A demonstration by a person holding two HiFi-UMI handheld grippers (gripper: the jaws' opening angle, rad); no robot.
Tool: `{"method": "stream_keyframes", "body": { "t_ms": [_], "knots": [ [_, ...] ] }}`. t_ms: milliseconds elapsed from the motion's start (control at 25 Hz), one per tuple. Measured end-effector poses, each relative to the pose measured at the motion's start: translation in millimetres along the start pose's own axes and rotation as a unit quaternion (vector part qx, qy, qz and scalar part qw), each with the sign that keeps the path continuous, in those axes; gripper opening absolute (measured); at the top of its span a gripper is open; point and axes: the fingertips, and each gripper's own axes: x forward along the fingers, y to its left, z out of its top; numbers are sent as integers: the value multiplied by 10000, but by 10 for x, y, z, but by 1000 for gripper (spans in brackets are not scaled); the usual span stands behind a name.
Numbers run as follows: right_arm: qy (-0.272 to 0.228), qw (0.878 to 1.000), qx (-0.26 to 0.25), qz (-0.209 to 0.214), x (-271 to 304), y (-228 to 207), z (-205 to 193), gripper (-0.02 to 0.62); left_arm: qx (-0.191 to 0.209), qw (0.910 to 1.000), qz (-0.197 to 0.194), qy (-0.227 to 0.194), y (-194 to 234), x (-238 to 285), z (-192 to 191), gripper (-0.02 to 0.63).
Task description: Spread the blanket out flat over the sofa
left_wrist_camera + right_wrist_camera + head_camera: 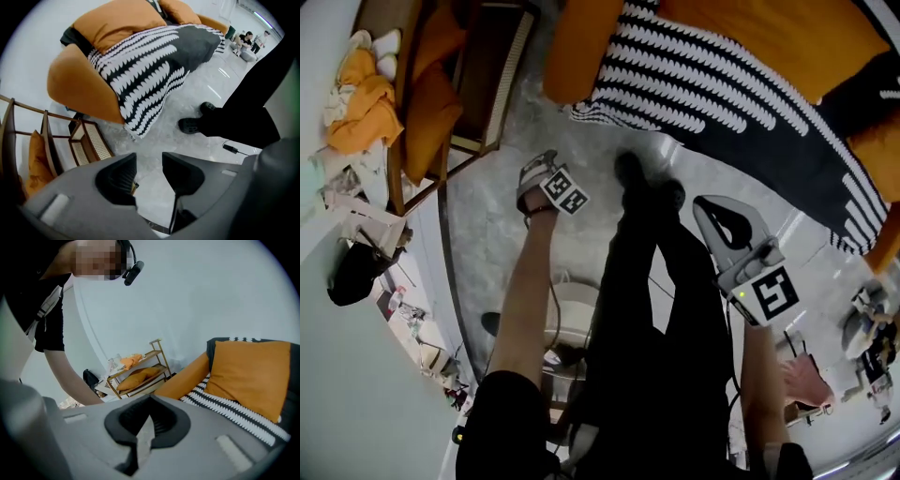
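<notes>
Head view: the black-and-white striped blanket (pixel 712 84) lies across the orange sofa (pixel 769 28) and hangs over its front edge. One striped end is next to the armrest at the sofa's left end. Both tools are held off the blanket, above the grey floor (pixel 487 216). The left gripper (pixel 530 169) is near a wooden shelf (pixel 483 84), and the right gripper (pixel 712 211) is in front of the sofa's middle.

Left gripper view: the left gripper (pixel 149 161) is released. Its jaws are wide apart, with only floor between them. The blanket (pixel 150 70) covers the seat of the sofa (pixel 79 86), and a striped corner droops at the front edge by the armrest. The person's black shoes (pixel 192 124) stand nearby.

Right gripper view: the right gripper (pixel 150 398) is clenched with its tips together, and it grasps nothing. Behind it, the blanket (pixel 234 411) lies under an orange cushion (pixel 253 376).
</notes>
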Motion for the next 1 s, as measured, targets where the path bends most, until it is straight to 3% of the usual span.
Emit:
{"method": "stream_keyframes", "body": {
  "t_ms": [200,520,800,1000],
  "knots": [
    [-351,9984,-67,-429,-485,-7,272,3,291,9972,244,-646,1,-772,621,179],
    [-800,9914,-17,-1038,-1749,54,295,3,444,9852,752,-1474,-386,-2103,1453,164],
    [-1182,9811,-61,-1533,-3068,162,1,3,397,9682,1243,-2135,-957,-3340,2115,121],
    [-1473,9719,-230,-1823,-3743,168,-90,3,395,9510,1430,-2714,-1328,-4090,2609,82]
  ]
}}
